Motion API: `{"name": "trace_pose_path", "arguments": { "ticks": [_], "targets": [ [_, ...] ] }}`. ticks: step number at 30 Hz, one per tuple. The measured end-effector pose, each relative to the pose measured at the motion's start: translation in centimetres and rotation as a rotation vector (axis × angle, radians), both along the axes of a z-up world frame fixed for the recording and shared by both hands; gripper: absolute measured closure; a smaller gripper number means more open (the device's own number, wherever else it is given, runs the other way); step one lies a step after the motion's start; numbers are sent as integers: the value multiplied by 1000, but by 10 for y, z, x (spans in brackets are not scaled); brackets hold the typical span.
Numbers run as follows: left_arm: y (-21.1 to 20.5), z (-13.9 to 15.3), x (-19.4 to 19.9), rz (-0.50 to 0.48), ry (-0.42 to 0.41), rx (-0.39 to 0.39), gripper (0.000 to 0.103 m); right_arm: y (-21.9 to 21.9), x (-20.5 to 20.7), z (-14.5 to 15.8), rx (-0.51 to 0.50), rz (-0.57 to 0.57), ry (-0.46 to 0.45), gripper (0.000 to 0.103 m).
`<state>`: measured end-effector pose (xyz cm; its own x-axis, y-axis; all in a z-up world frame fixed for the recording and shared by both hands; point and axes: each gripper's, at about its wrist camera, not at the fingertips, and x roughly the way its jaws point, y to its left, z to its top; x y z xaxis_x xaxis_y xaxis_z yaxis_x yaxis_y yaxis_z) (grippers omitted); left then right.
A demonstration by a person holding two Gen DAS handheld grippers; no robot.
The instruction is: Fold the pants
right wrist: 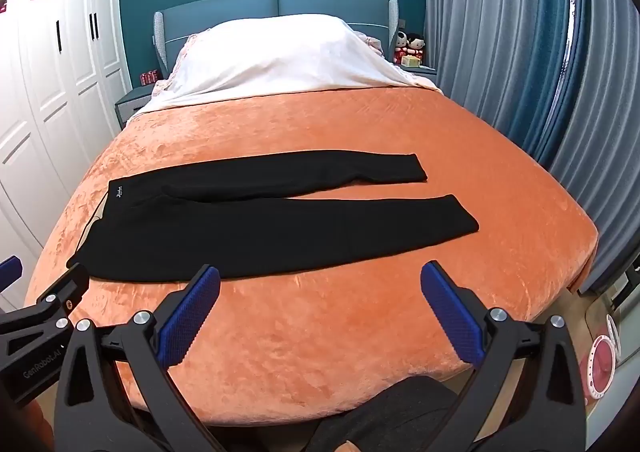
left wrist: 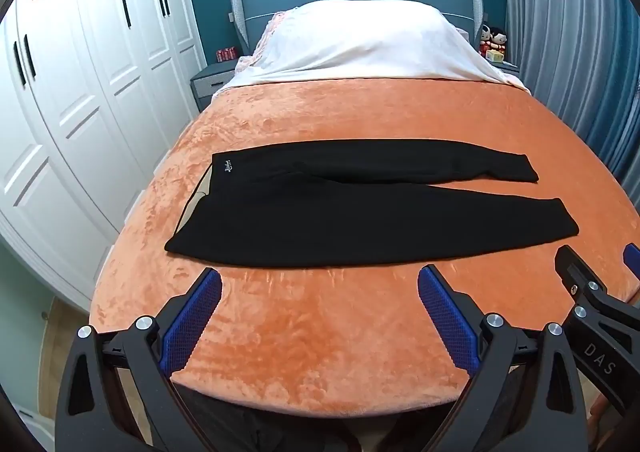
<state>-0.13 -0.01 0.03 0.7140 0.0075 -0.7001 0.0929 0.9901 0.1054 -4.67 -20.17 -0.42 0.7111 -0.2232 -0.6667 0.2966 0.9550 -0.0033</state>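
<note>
Black pants (left wrist: 320,220) lie flat on the orange blanket (left wrist: 340,332), waistband to the left, both legs spread apart and pointing right. They also show in the right wrist view (right wrist: 260,232). My left gripper (left wrist: 320,312) is open and empty, above the blanket just short of the near leg's edge. My right gripper (right wrist: 320,312) is open and empty too, near the same edge, further right. The right gripper (left wrist: 592,292) shows at the right in the left wrist view; the left gripper (right wrist: 44,304) shows at the left in the right wrist view.
A white pillow cover (left wrist: 360,40) lies at the head of the bed. White wardrobes (left wrist: 80,92) stand on the left, grey-blue curtains (right wrist: 520,52) on the right. Nightstands flank the headboard. A pink round object (right wrist: 600,368) lies on the floor at right.
</note>
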Motion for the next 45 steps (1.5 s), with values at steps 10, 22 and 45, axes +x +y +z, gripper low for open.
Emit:
{"name": "trace_pose_path", "arguments": {
  "ticks": [10,22,45],
  "targets": [
    [2,0,-3,-1,29,-23,7,12,4,-4,-14,4,8,5],
    [4,-2,4,3,44,-14,7,15,2,6,-9,28,-4,5],
    [2,-8,3,9,55,-8,7,19,5,0,-8,33,6,5]
  ]
}}
